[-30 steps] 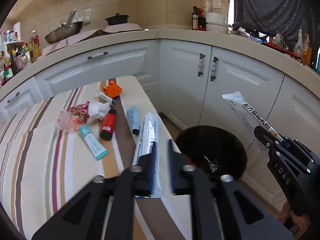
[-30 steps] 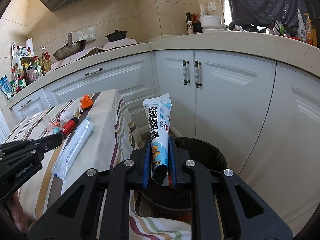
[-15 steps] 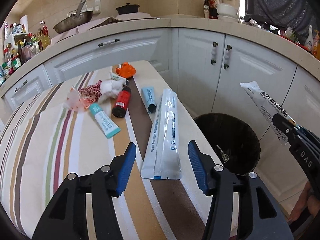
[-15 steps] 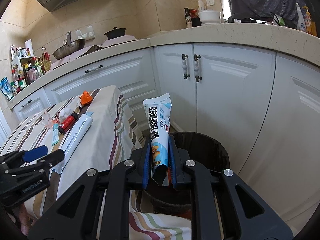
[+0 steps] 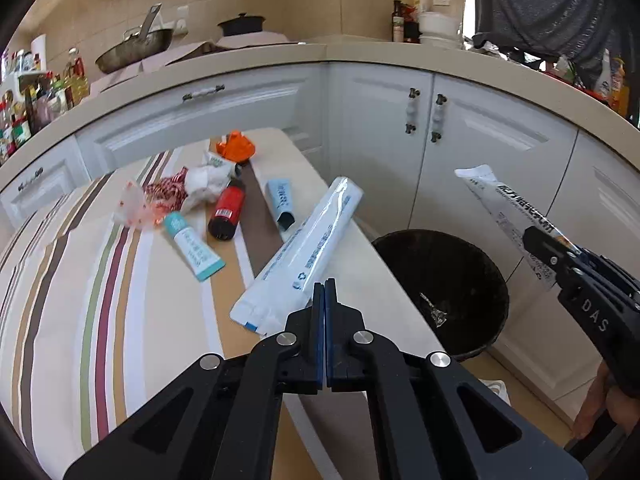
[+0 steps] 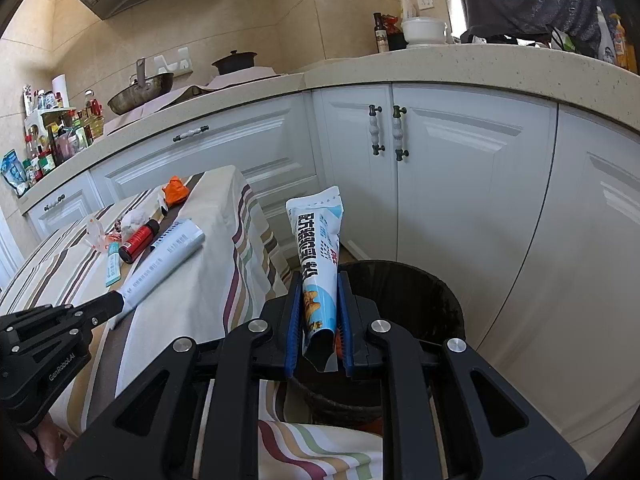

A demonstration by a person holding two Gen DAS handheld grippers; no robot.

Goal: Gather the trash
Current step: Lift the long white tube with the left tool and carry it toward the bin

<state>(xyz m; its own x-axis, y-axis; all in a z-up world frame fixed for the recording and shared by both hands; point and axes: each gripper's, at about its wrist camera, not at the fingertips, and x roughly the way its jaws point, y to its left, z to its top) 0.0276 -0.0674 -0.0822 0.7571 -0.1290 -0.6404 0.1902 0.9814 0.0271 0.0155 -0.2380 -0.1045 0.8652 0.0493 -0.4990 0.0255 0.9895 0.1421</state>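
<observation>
A long white packet [image 5: 308,240] lies slantwise near the right edge of the striped table [image 5: 60,320]. My left gripper [image 5: 324,286] is shut on its near edge; the right wrist view shows the gripper's tip [image 6: 118,304] at the packet's [image 6: 168,252] near end. My right gripper [image 6: 319,276] is shut on a white-and-blue tube [image 6: 318,232] that stands upright between its jaws, above the black bin [image 6: 420,292]. From the left wrist, the right gripper [image 5: 532,236] and its tube [image 5: 504,200] hang over the bin's [image 5: 460,272] right side.
More trash lies on the table: a teal tube [image 5: 192,248], a red bottle [image 5: 227,212], a small blue tube [image 5: 282,204], crumpled white tissue [image 5: 208,180], a red-patterned wrapper [image 5: 160,196] and an orange scrap [image 5: 236,146]. White cabinets [image 5: 460,148] stand behind the bin.
My left gripper opened wide, then shut at the long white packet's near edge. The packet's near end has swung left. The right gripper and its tube have kept still.
</observation>
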